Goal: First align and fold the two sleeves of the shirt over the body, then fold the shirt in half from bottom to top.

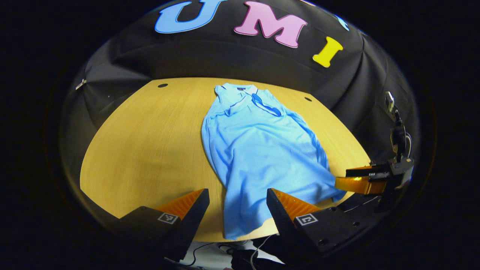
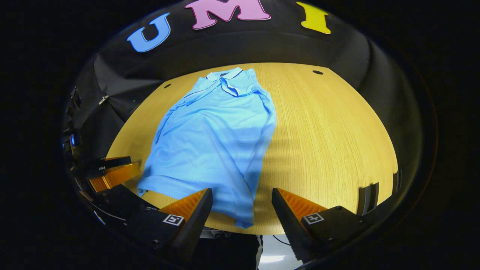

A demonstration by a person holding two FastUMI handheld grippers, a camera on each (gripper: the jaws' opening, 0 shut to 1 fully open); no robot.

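The shirt [image 1: 258, 150] lies flat on the table [image 1: 150, 150], collar far, sleeves folded in. The left gripper [image 1: 237, 202] hangs wide apart over its near hem; the right gripper [image 1: 360, 180] sits beside the hem's right corner

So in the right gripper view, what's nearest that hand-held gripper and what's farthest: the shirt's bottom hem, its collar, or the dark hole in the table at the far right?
1. Bottom hem, just ahead between the fingers.
2. Collar, far end of the shirt, centre-left.
3. Hole, far right of the table; close to the collar's range, slightly beyond.
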